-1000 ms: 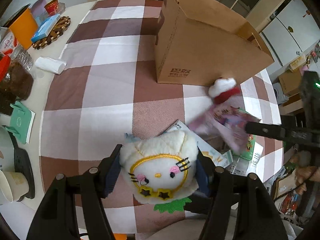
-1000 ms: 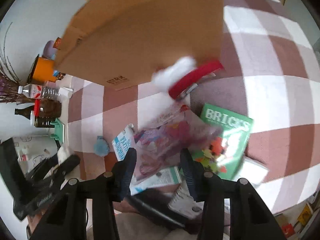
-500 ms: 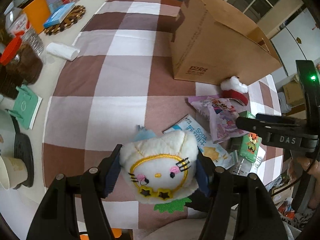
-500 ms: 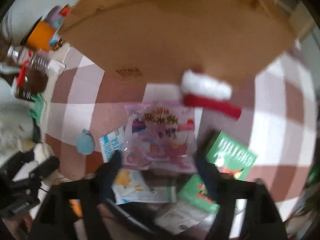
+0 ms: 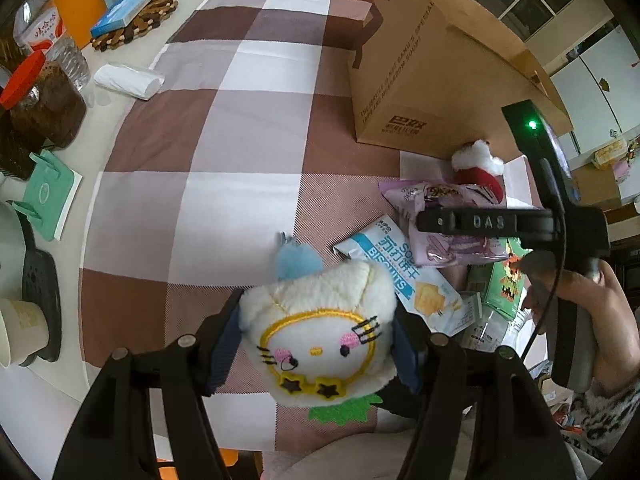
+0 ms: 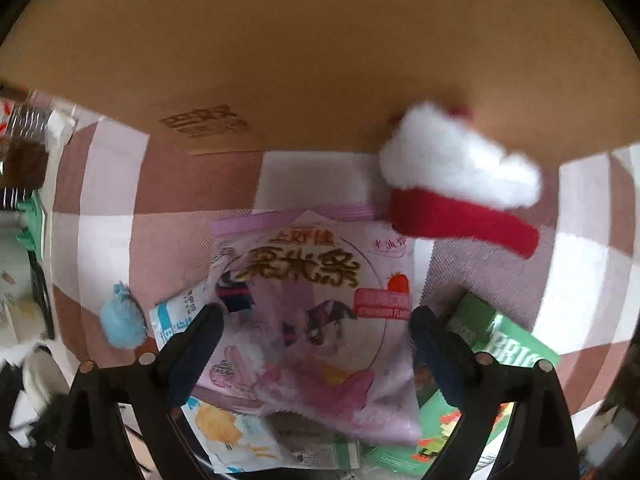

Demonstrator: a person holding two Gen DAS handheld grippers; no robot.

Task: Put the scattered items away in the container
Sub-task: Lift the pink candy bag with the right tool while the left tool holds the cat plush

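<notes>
White plush toy (image 5: 320, 336) only left-view.

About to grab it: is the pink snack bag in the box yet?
Out. The pink snack bag lies on the tablecloth before the cardboard box.

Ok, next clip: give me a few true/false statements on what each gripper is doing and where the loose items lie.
1. The left gripper is shut on the white plush toy. True.
2. The right gripper is shut on the pink snack bag. False: its jaws stand open on either side of it.
3. The red and white plush lies inside the cardboard box. False: it lies on the tablecloth beside the box.
4. The pink snack bag overlaps the blue biscuit packet. True.
</notes>
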